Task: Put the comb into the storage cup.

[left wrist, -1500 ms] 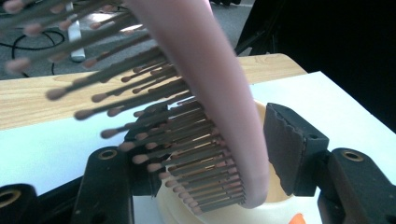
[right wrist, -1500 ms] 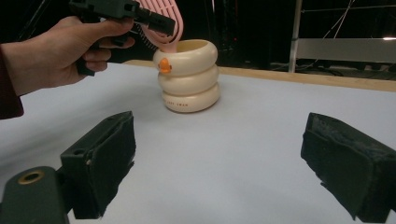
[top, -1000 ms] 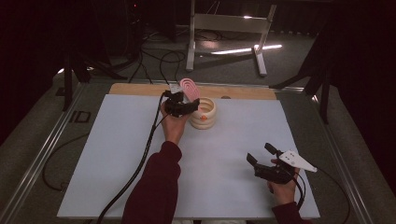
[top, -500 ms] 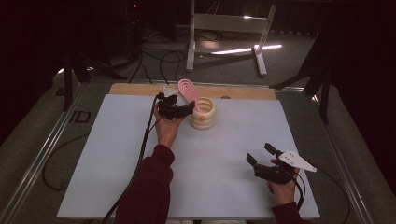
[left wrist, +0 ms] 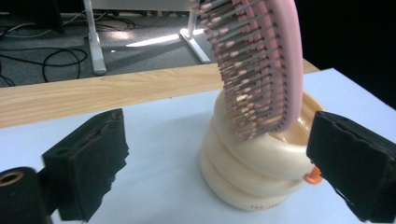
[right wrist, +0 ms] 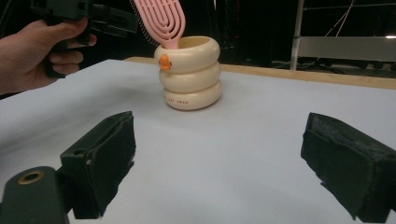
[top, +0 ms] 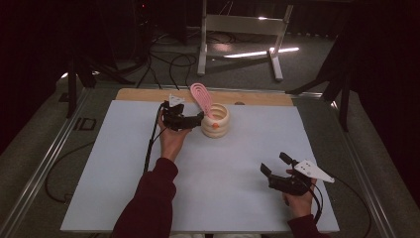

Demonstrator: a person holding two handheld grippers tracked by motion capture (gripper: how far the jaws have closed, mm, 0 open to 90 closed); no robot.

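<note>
**A:** ok so what's the setup? I see a white sheet covering the table, with a strip of bare wood along the 12 o'clock edge.

**B:** yep. Dark room, grey floor with black cables snaking around, and a metal stand behind the table with a bright streak of light under it.

**A:** and the stuff on it?

**B:** cream ribbed cup up toward 12, little orange duck on its side, with a pink hairbrush standing in it, tilted.

**A:** tools?

**B:** left tool sits just at 9 o'clock of the cup, jaws apart, gripping nothing. Right tool is down at 5 o'clock, well apart from the cup, jaws spread wide too.
</note>
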